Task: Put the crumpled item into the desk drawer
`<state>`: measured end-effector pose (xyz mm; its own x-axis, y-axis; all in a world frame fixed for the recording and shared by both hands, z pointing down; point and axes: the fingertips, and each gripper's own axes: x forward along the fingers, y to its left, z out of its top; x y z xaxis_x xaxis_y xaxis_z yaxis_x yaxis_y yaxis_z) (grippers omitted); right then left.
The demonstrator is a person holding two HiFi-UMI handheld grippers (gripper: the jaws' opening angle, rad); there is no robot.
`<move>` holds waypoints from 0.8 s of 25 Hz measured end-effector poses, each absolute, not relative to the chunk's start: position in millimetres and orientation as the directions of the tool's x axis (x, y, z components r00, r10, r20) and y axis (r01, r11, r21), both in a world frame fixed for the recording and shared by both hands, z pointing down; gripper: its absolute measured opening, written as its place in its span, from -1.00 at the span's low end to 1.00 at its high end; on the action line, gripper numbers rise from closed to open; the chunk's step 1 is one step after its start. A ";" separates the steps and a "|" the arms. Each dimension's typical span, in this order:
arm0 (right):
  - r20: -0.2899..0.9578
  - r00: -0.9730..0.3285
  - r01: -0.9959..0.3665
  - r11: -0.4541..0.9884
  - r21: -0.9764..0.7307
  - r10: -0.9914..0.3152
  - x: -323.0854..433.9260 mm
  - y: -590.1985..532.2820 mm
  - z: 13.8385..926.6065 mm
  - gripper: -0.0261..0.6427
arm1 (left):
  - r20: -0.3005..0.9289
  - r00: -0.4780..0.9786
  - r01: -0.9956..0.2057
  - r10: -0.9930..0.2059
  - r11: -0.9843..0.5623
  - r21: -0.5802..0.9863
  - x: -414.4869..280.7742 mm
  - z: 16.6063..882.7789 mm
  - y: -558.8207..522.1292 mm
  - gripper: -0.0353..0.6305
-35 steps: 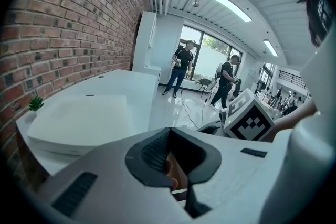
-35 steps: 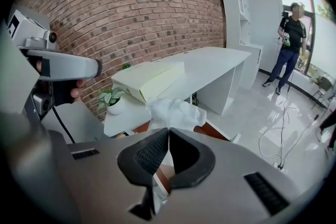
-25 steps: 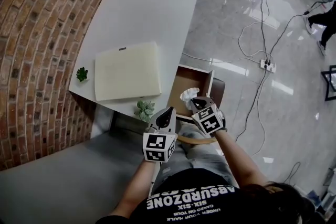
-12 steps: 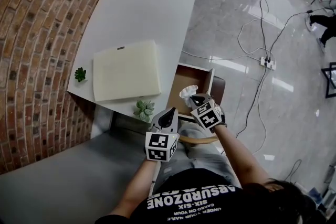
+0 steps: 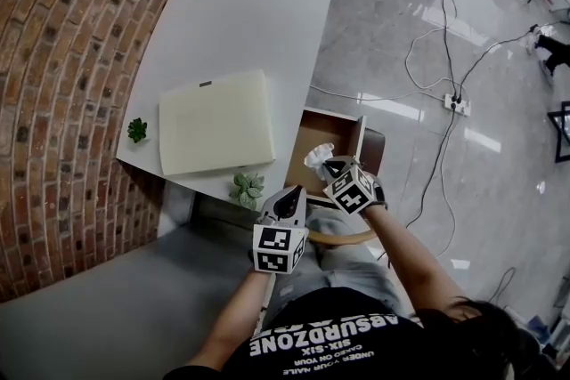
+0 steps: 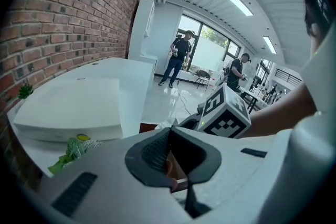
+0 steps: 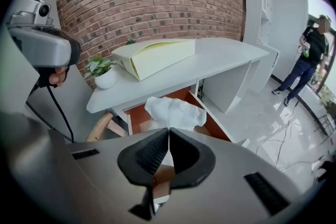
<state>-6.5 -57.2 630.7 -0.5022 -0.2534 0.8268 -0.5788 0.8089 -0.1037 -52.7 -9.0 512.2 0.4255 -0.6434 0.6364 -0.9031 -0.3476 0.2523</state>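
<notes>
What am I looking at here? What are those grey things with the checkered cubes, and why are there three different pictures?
There is no robot here. A person holds a two-jaw gripper in each hand, and the cubes with square markers are parts of those grippers. One picture comes from a camera on the person's head, looking steeply down. The other two come from cameras riding on the grippers, each looking along its own jaws. The left gripper is shut and holds nothing. The right gripper is shut on a white crumpled item, held at the open drawer of the white desk. On the desk lie a flat cream box and a small potted plant near the edge.
</notes>
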 end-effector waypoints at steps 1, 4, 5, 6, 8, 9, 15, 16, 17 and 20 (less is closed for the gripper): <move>0.829 -0.502 -0.569 0.817 -0.100 -0.248 -7.2 -57.1 632.3 -0.92 | 0.639 0.425 -0.903 -0.641 -0.348 0.252 -52.2 514.1 -8.5 -0.88; 0.834 -0.500 -0.528 0.845 -0.082 -0.232 -10.0 -57.9 637.1 -0.92 | 0.646 0.425 -0.903 -0.635 -0.348 0.252 -51.2 518.9 -7.6 -0.88; 0.837 -0.498 -0.513 0.855 -0.075 -0.226 -11.1 -58.3 639.3 -0.92 | 0.647 0.425 -0.903 -0.633 -0.348 0.253 -50.9 520.4 -7.6 -0.88; 0.840 -0.496 -0.498 0.865 -0.069 -0.218 -12.1 -58.4 641.8 -0.92 | 0.649 0.425 -0.903 -0.631 -0.348 0.253 -50.6 522.0 -7.3 -0.88; 0.845 -0.495 -0.471 0.880 -0.066 -0.202 -13.8 -57.2 646.3 -0.92 | 0.653 0.427 -0.902 -0.626 -0.350 0.253 -49.5 524.9 -5.9 -0.88; 0.848 -0.494 -0.459 0.886 -0.065 -0.193 -14.6 -56.5 648.1 -0.92 | 0.655 0.427 -0.901 -0.623 -0.351 0.253 -49.0 526.1 -5.2 -0.88; 0.865 -0.475 -0.387 0.921 -0.040 -0.162 -15.9 -54.2 661.4 -0.92 | 0.666 0.423 -0.903 -0.615 -0.348 0.253 -46.2 534.2 -4.0 -0.88; 0.867 -0.472 -0.376 0.926 -0.037 -0.158 -15.8 -54.1 663.8 -0.92 | 0.668 0.421 -0.904 -0.614 -0.347 0.252 -45.8 535.9 -4.1 -0.88; 0.869 -0.470 -0.366 0.930 -0.034 -0.154 -15.8 -54.1 665.9 -0.92 | 0.669 0.419 -0.905 -0.614 -0.345 0.251 -45.7 537.5 -4.3 -0.88; 0.873 -0.467 -0.343 0.939 -0.033 -0.140 -16.1 -53.1 672.1 -0.92 | 0.671 0.412 -0.909 -0.616 -0.334 0.251 -45.8 541.8 -5.4 -0.88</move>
<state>-16.1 -53.1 672.1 -0.4671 -0.1404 0.8730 -0.3431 0.9387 -0.0326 -45.8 -5.4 541.8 0.4120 -0.6159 0.6715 -0.9085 -0.3338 0.2513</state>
